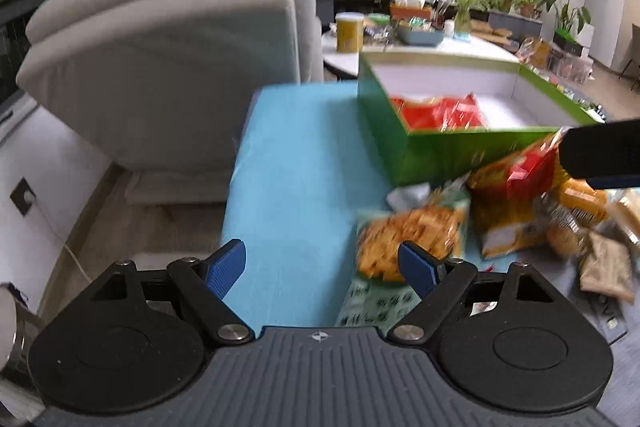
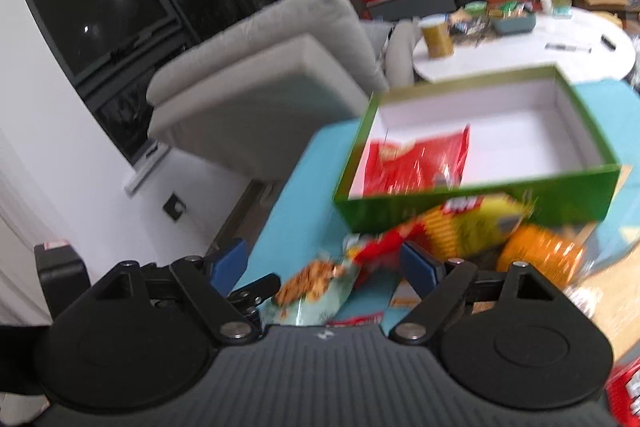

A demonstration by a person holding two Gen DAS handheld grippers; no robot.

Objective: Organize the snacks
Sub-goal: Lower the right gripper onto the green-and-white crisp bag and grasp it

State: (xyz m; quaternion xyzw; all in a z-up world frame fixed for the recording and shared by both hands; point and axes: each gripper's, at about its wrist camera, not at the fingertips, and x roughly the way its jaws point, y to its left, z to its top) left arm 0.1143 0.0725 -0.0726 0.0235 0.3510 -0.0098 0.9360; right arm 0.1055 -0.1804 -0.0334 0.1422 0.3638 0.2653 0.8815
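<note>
In the left wrist view, the left gripper (image 1: 322,265) has its blue fingers (image 1: 226,267) wide apart and holds nothing. It floats over the blue surface (image 1: 292,163). A pale green snack bag (image 1: 408,239) lies just by its right finger. The green box (image 1: 440,131) holds a red bag (image 1: 440,113). In the right wrist view, the right gripper (image 2: 324,263) is spread wide too, holding nothing, above the snack pile in front of the green box (image 2: 472,203). A yellow bag (image 2: 472,227) leans on the box.
</note>
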